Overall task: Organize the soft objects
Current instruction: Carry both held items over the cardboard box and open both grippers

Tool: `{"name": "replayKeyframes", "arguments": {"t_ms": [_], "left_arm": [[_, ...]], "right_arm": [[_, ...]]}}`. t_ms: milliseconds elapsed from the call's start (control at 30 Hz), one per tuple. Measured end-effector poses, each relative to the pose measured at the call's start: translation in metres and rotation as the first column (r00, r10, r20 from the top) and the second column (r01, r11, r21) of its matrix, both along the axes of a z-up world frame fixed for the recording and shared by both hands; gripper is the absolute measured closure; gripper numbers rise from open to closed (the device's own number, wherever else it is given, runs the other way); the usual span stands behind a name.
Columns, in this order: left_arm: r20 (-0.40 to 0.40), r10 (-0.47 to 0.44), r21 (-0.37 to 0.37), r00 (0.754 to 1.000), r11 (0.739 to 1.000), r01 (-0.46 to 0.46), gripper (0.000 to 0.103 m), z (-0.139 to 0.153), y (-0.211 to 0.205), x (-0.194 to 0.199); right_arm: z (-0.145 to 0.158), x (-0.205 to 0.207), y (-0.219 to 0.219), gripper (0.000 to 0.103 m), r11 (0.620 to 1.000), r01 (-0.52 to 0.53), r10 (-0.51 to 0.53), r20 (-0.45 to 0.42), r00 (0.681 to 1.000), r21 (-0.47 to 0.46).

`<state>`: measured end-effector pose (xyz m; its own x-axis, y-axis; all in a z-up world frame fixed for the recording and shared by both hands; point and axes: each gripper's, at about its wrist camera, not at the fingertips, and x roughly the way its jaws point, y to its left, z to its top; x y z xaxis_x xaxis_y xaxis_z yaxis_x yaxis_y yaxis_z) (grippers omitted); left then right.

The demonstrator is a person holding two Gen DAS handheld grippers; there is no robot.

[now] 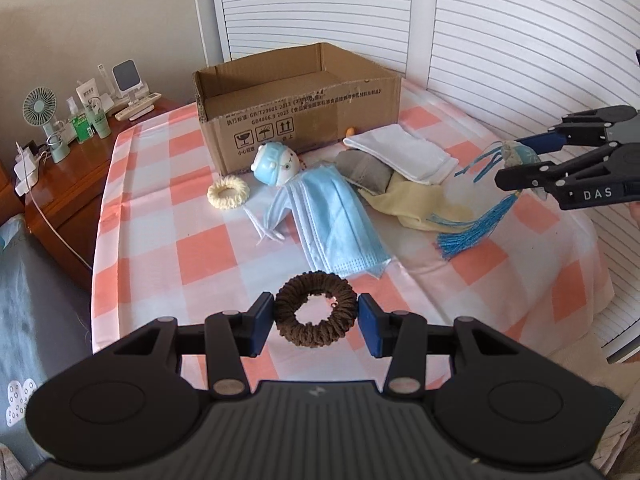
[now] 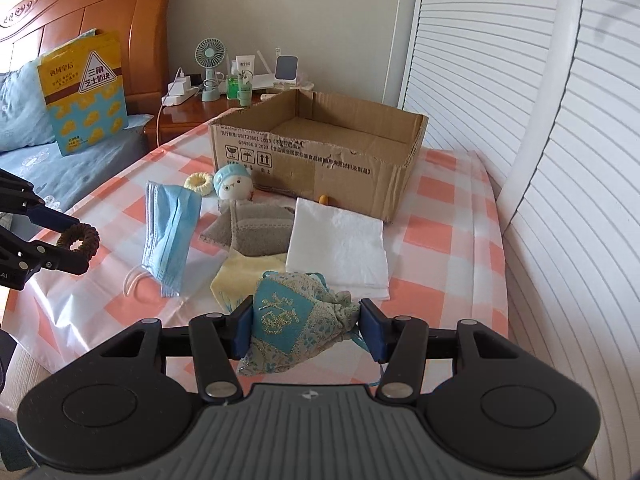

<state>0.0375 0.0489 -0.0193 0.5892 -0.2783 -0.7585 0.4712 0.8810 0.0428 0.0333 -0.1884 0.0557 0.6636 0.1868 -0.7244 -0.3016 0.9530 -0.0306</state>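
L gripper (image 1: 316,320) clamps brown scrunchie (image 1: 315,310) above the checked cloth (image 1: 192,256). R gripper (image 2: 306,326) is closed on blue embroidered sachet (image 2: 288,320). Only L view shows its tassel (image 1: 472,228) hanging to the cloth. Only R view shows bed w/ snack bag (image 2: 86,88). Open cardboard box (image 1: 296,112) sits behind mask (image 1: 336,224), plush head (image 1: 276,162), white cloth (image 2: 340,248).

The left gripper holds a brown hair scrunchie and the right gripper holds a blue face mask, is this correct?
Not fully. The left gripper does hold the brown hair scrunchie, but the right gripper holds a blue embroidered sachet with a tassel. The right wrist view shows the blue face mask lying on the checked cloth.
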Motion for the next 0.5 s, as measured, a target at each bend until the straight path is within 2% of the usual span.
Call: {"name": "replayKeyframes", "arguments": {"t_ms": [267, 500], "left_arm": [[0.041, -0.060, -0.011, 0.997, 0.998, 0.061, 0.058, 0.040, -0.010, 0.034], [0.120, -0.097, 0.016, 0.988, 0.995, 0.096, 0.058, 0.076, -0.035, 0.100]], "right_arm": [[0.035, 0.034, 0.003, 0.045, 1.000, -0.020, 0.020, 0.066, 0.998, 0.008], [0.061, 0.075, 0.002, 0.045, 1.000, -0.018, 0.017, 0.120, 0.993, 0.011]]}}
